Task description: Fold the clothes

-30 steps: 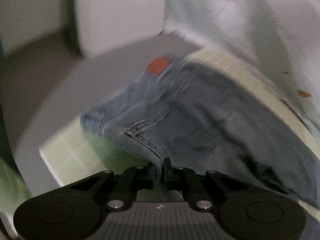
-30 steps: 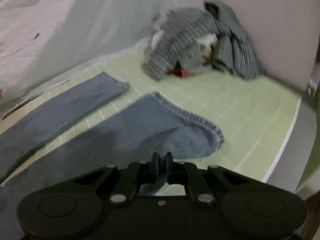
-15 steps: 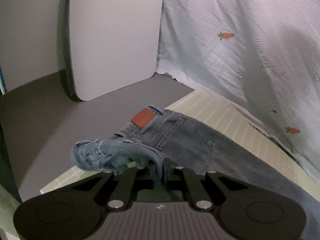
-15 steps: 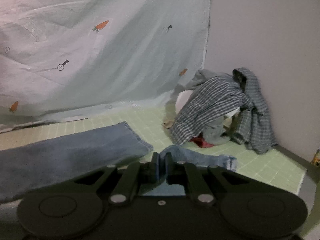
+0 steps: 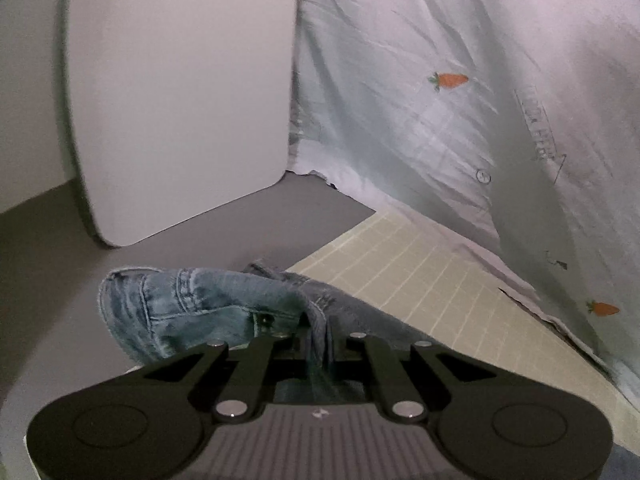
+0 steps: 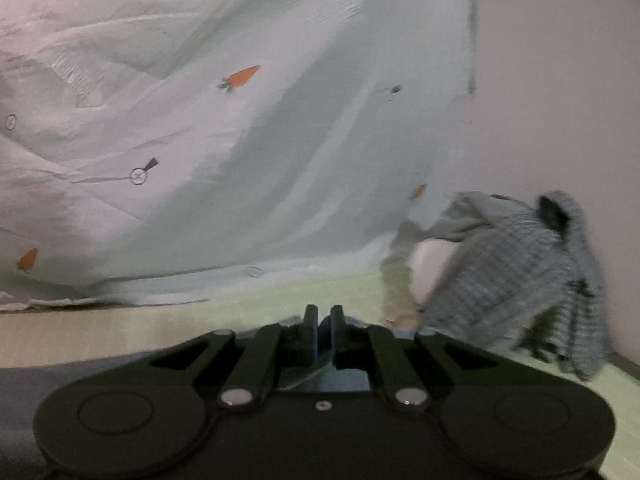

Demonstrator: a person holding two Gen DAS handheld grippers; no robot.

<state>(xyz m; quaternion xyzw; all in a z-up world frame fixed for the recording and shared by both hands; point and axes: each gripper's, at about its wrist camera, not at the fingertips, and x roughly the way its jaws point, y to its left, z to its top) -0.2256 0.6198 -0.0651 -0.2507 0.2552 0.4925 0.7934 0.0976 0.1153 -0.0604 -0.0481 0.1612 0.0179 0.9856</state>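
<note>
A pair of blue jeans (image 5: 200, 308) hangs from my left gripper (image 5: 318, 344), which is shut on the waistband and holds it lifted over the green grid mat (image 5: 420, 264). The waist end droops to the left of the fingers. My right gripper (image 6: 324, 324) is shut on a blue jeans leg hem (image 6: 320, 376), lifted off the mat (image 6: 120, 332); only a sliver of denim shows between its fingers. A darker stretch of the jeans (image 6: 60, 376) lies at the lower left of the right wrist view.
A pile of plaid and grey clothes (image 6: 512, 272) sits at the mat's far right against the wall. A pale carrot-print sheet (image 6: 240, 120) hangs behind the mat, also in the left wrist view (image 5: 460, 120). A white panel (image 5: 180, 100) stands on grey floor (image 5: 60, 260) at left.
Both grippers have risen, lifting the jeans' waist and leg hem off the mat. The views tilted up toward the sheet. The other leg and flat denim dropped out of sight.
</note>
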